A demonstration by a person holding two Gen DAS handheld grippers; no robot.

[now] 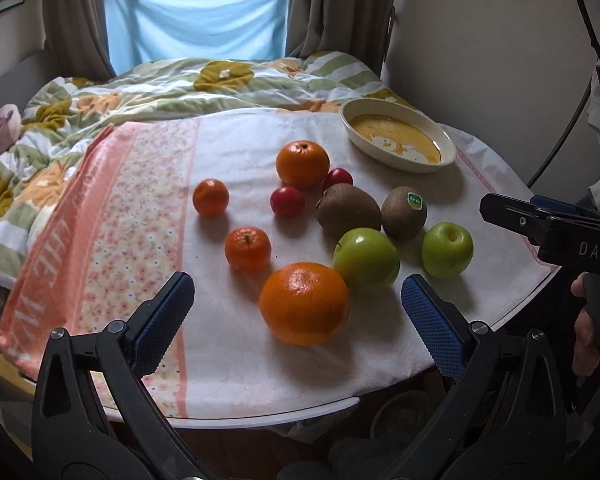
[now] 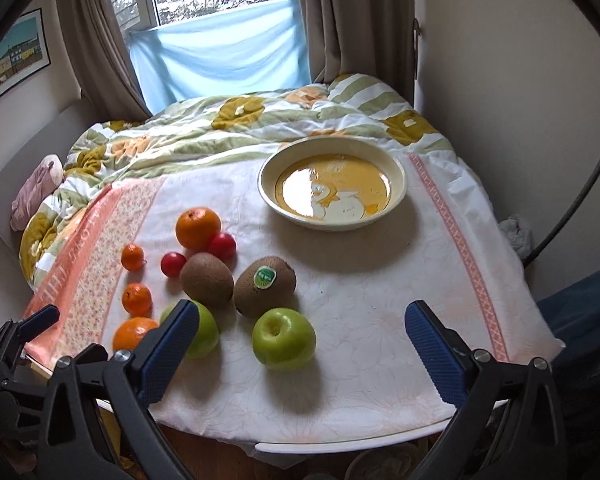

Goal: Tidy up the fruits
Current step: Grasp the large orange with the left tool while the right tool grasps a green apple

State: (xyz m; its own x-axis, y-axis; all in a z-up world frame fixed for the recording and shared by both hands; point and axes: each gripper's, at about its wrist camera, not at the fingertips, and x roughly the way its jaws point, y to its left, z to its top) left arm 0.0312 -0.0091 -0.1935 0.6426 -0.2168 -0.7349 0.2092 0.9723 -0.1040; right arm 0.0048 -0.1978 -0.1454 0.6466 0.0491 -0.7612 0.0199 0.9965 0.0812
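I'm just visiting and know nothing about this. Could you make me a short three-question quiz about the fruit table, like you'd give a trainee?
1. True or false: the bowl already holds fruit.
2. How many green apples are on the table? A) one B) two C) three
3. Fill in: the kiwi with sticker lies beside a second ____.

Key:
1. False; all the fruit lies on the cloth, and the left gripper and right gripper are open and hold nothing.
2. B: near apple and far apple.
3. Kiwi.

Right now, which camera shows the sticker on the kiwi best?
The right wrist view: the stickered kiwi sits near centre, its label large and facing the lens. The left wrist view shows the same kiwi farther off, its sticker small and angled.
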